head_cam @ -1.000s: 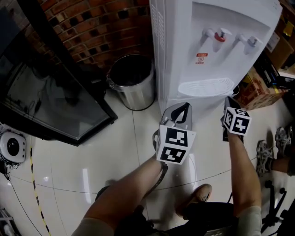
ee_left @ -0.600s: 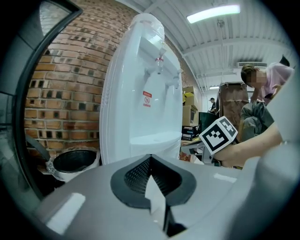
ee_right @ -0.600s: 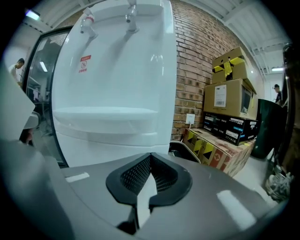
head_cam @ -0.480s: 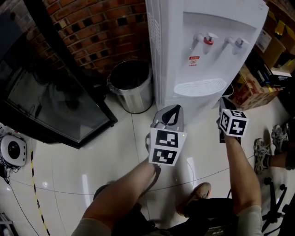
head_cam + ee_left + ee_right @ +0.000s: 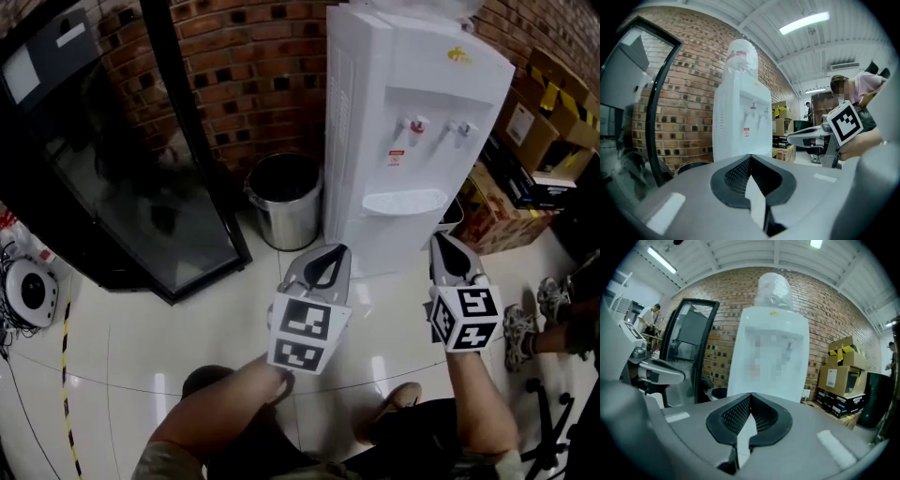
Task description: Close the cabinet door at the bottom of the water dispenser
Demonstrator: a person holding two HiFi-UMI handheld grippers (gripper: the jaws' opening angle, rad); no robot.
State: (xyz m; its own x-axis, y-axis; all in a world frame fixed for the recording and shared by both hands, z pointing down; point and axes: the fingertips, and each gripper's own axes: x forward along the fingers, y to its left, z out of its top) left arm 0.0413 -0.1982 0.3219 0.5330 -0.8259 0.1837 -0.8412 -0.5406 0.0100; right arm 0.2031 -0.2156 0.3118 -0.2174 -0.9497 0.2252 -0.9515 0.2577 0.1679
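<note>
The white water dispenser (image 5: 412,141) stands against the brick wall, with its bottle on top (image 5: 740,56). Its lower front (image 5: 398,239) looks flat and flush, though my grippers hide part of it. My left gripper (image 5: 330,255) is held in front of the dispenser's lower left corner, apart from it, jaws shut and empty. My right gripper (image 5: 444,246) hangs off the lower right corner, also shut with nothing between the pads. In the left gripper view the jaw tips (image 5: 750,157) meet below the dispenser (image 5: 740,122). The right gripper view shows the same (image 5: 751,394).
A steel waste bin (image 5: 286,197) stands left of the dispenser. A black-framed glass panel (image 5: 141,187) leans at the left. Cardboard boxes (image 5: 534,131) are stacked at the right, with shoes (image 5: 520,328) on the floor. A person (image 5: 858,89) stands far right.
Both grippers have risen and drawn back from the dispenser's base, still shut. The head view has tilted up, so the whole dispenser shows.
</note>
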